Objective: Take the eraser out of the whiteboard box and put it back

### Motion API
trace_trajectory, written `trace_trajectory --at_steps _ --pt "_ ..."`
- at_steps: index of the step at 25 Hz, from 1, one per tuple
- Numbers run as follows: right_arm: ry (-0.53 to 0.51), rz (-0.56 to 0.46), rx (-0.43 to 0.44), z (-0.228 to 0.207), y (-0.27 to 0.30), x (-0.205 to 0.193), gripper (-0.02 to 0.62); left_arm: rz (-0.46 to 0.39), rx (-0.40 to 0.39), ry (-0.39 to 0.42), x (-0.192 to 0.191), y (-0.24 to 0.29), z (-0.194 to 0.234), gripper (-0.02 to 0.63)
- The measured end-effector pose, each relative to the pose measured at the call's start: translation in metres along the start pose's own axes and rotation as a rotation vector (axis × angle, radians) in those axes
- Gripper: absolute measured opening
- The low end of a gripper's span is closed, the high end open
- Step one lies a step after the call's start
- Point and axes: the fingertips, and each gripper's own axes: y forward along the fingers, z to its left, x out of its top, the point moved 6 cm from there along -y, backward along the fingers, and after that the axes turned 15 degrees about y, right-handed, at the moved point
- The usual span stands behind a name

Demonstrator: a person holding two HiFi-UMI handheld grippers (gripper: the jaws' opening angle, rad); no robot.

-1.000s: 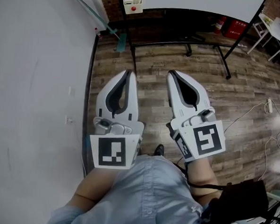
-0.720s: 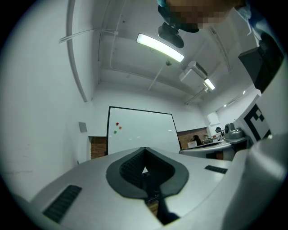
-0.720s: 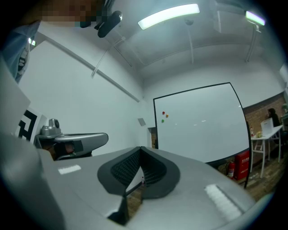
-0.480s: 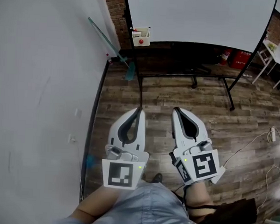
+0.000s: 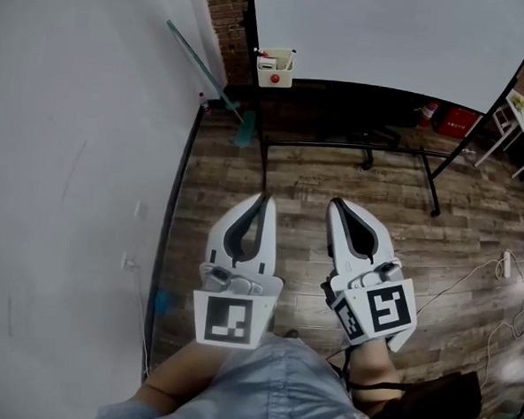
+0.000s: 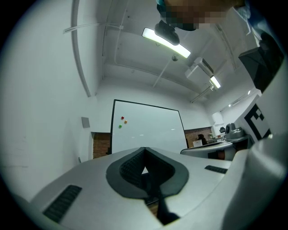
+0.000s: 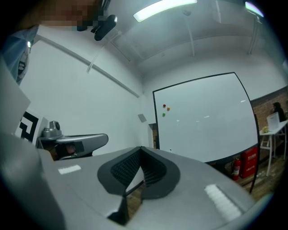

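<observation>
L gripper (image 5: pixel 263 198) & R gripper (image 5: pixel 336 204) jaws closed, empty, whiteboard box (image 5: pixel 275 69) well ahead

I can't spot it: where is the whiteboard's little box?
In the head view the box hangs at the whiteboard's lower left corner, near the top centre, just right of the leaning broom.
</observation>
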Motion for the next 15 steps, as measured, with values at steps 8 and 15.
trace_trajectory --at_steps 8,15 --pt "-0.012 -0.002 -0.020 -0.013 0.083 0.008 0.002 -0.024 -0.018 -0.019 -0.021 0.064 0.054 0.005" --pt "-0.038 -0.009 -0.028 -0.013 0.141 0.009 0.002 -0.049 -0.021 -0.039 -0.039 0.098 0.095 0.005"
